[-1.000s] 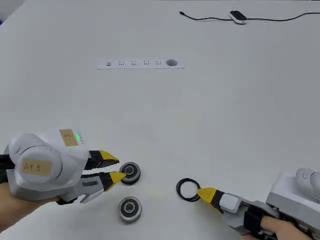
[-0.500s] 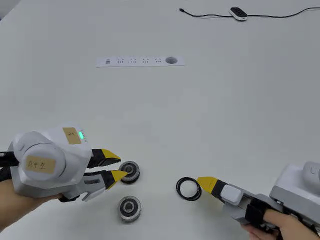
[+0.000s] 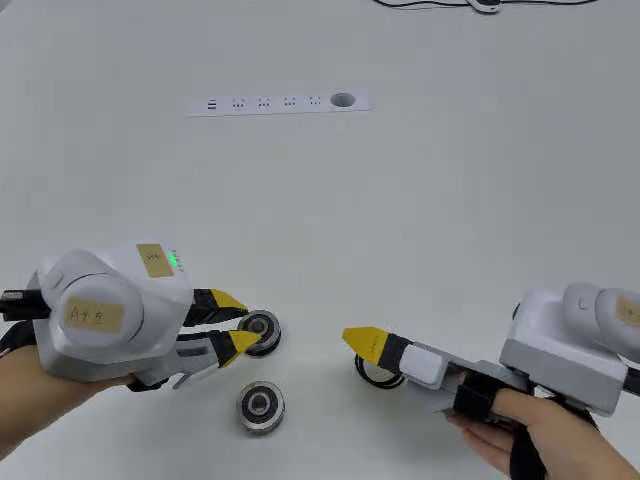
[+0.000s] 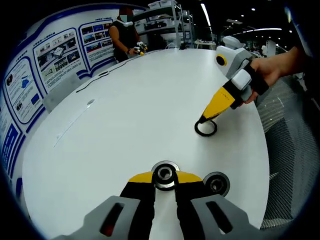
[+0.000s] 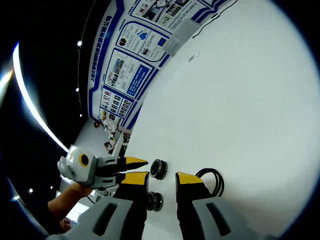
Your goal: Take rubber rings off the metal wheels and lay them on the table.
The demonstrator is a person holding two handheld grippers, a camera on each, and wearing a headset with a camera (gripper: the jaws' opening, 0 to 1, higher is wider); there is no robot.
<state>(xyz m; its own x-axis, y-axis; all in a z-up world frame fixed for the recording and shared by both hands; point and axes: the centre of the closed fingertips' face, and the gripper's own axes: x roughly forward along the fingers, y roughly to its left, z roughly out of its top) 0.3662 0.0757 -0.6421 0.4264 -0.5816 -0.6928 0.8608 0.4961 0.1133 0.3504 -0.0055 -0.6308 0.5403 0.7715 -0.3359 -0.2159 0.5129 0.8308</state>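
Note:
My left gripper (image 3: 238, 322) sits at the lower left with its yellow tips closed on a small metal wheel (image 3: 261, 331) lying on the table. In the left gripper view that wheel (image 4: 165, 175) sits between the tips of the left gripper (image 4: 165, 180). A second wheel (image 3: 261, 405) with a black rim lies just in front of it, free. Black rubber rings (image 3: 378, 374) lie flat on the table to the right. My right gripper (image 3: 362, 340) hovers over them, partly covering them. In its own view the right gripper (image 5: 161, 179) is open, with nothing between its tips.
A white power strip (image 3: 278, 103) lies across the far middle of the white table (image 3: 450, 220). A black cable (image 3: 420, 3) runs along the far edge. In the left gripper view a person (image 4: 125, 32) stands beyond the table's far end.
My right gripper has moved left and up, so its tip now passes over the rubber rings, which stay on the table. The left gripper keeps its hold. The head camera has tilted down.

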